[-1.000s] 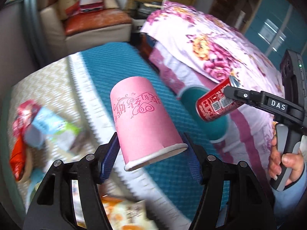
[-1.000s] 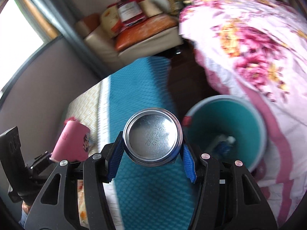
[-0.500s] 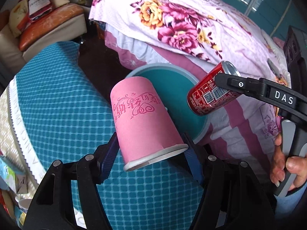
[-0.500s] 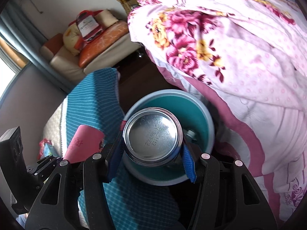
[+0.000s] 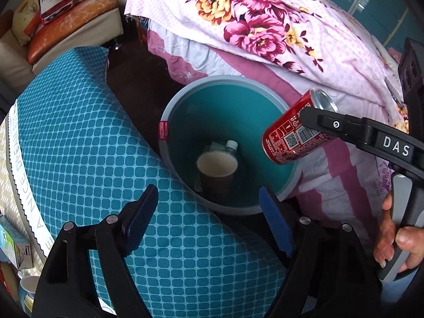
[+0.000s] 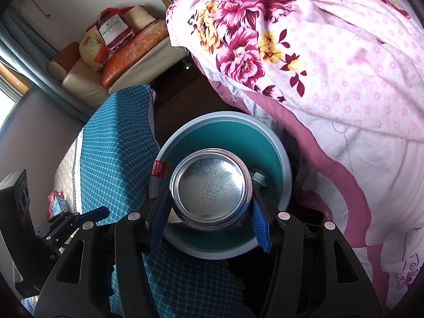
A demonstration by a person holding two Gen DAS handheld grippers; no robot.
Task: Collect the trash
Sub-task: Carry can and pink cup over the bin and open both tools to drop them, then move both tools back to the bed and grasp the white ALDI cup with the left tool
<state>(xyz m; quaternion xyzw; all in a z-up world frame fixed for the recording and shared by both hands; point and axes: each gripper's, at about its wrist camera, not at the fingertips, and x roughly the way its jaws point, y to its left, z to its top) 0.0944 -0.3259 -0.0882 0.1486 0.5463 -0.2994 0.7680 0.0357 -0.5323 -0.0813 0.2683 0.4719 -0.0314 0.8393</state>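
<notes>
Red aluminium is what your right gripper (image 6: 210,212) is clamped on: the soda can (image 5: 296,132) sits crosswise between the blue pads, its bare silver base facing back at the wrist camera. Seen from your left side, the can's long axis tilts, with the pull-tab top up and away toward the bed (image 5: 265,26) and the base down toward the bin (image 5: 169,111). It hangs over the bin's right rim, clear of the rim itself; from the right wrist view it covers most of the bin's (image 6: 283,159) opening.

Your left gripper (image 5: 209,212) has its jaws spread wide with nothing between them, held just beside the near rim of the bin, above the edge of the teal-checked desk cloth (image 5: 79,132).

Inside the bin, a paper cup (image 5: 216,169) stands upright on the bottom, mouth up, its inside pale. Just behind it lies a clear plastic bottle (image 5: 232,145) with a white cap, the cap end pointing away from you; the bottle's body is mostly hidden by the cup. A red label (image 5: 163,130) is stuck on the bin's left rim.

Beyond the bin the floral bedspread drapes down almost to its far rim. Left of the bin, past the desk cloth, a sofa (image 5: 66,26) carries an orange cushion.
</notes>
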